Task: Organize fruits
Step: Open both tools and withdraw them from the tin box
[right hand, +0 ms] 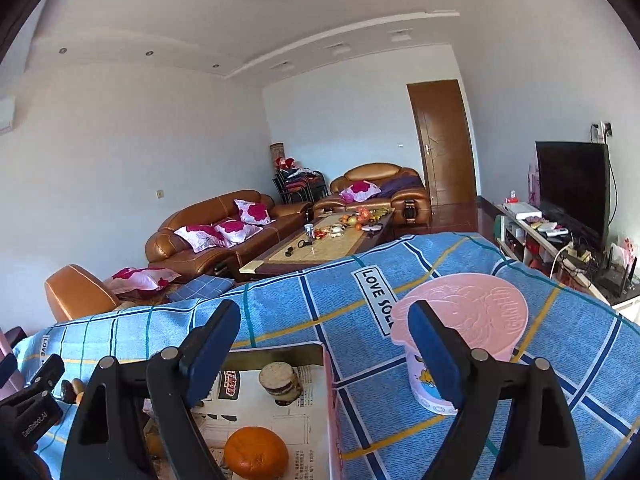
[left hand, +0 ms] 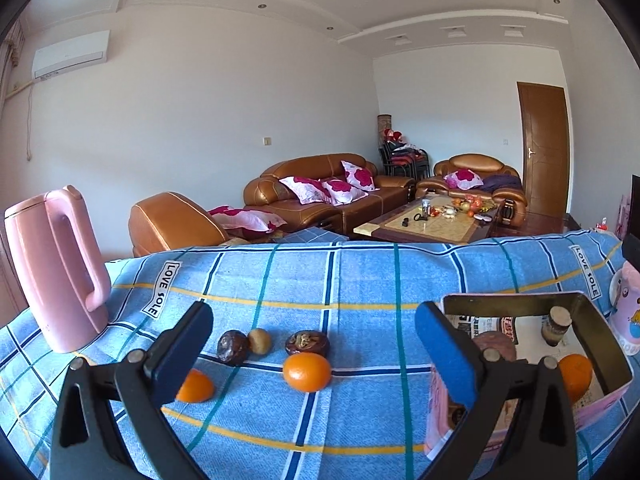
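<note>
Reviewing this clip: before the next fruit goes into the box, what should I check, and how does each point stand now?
1. Left gripper open, nothing held: ok.
2. Right gripper open, nothing held: ok.
3. Loose orange on the cloth, clear to grasp: ok.
4. Box has room beside the orange inside: ok.
5. Second loose orange half hidden by a left finger: cannot tell.
6. All fruit boxed: not ok.

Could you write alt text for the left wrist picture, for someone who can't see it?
The open black left tool with blue pads hovers, holding nothing, over a blue checked tablecloth with two loose oranges and three small brown fruits. To the right, a pink open box holds another orange; a pink kettle stands left.
</note>
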A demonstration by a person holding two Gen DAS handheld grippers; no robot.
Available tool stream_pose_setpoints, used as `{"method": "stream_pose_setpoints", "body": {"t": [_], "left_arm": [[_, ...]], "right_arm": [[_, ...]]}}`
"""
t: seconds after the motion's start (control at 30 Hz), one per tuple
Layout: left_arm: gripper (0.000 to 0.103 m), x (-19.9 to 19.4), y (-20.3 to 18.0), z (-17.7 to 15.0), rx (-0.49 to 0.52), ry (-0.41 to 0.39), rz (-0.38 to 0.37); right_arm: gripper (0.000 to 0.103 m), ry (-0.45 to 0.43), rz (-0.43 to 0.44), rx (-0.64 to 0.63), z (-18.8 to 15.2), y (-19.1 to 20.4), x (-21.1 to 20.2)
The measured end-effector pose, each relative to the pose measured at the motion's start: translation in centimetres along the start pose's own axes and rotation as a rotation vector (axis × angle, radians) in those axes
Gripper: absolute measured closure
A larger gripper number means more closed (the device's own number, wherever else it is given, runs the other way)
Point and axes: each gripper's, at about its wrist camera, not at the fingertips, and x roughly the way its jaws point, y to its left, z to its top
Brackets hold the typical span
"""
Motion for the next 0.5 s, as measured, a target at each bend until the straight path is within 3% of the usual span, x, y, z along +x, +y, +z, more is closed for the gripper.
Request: {"method": "stream_pose_setpoints", "body": {"t": [0.17, 0.5], "left_arm": [[0.0, 0.1, 0.2, -0.3, -0.004, 0.036, 0.003], [0.0, -0.4, 1.3, -0.8, -0.013, 0.051, -0.048]], "right_arm": [[0.016, -0.01, -0.001, -0.088, -0.7, 2.0, -0.4], [0.016, 0.024, -0.007, -0.135, -1.4, 3.1, -1.0]]}}
